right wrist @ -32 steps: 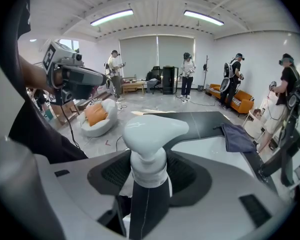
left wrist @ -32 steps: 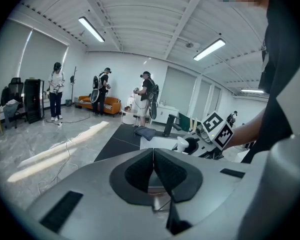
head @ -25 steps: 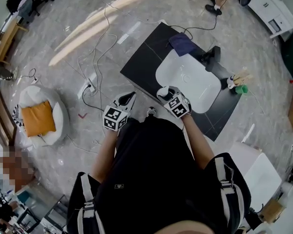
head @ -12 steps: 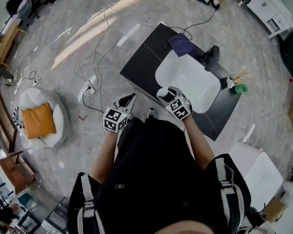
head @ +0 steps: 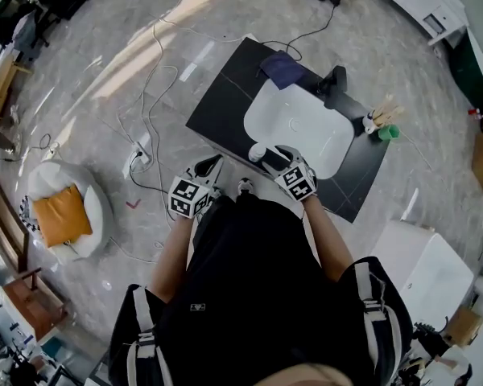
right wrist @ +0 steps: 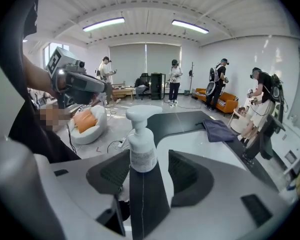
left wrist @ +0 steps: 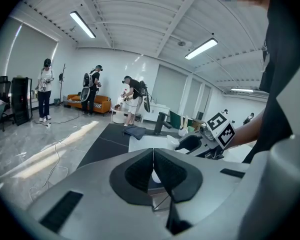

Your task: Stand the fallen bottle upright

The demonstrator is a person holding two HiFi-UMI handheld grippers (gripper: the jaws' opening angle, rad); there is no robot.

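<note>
The white plastic pump bottle (right wrist: 141, 146) stands upright at the near edge of the white moulded basin (head: 306, 127), which is set in a black stone-look counter slab (head: 221, 103). Judged from that, the righting looks done and the step in hand is the letting-go. This accounts for the right gripper (right wrist: 148, 159): its jaws have just been opening and stand wide. The bottle sits between them with a gap on either side, so nothing presses on it and it stands on its own (its base is hidden behind the gripper's body, so how squarely it sits cannot be told). The left gripper (left wrist: 153, 170) has its pads closed together on nothing and hangs off the counter's near side, apparently kept clear because a single bottle needs a single grip. Counted: one bottle, two grippers, one basin, one black tap (head: 336, 79) at the far rim, one dark blue folded cloth (head: 280, 66) near it, and one green cup of wooden sticks (head: 386, 129) at the counter's right end.
</note>
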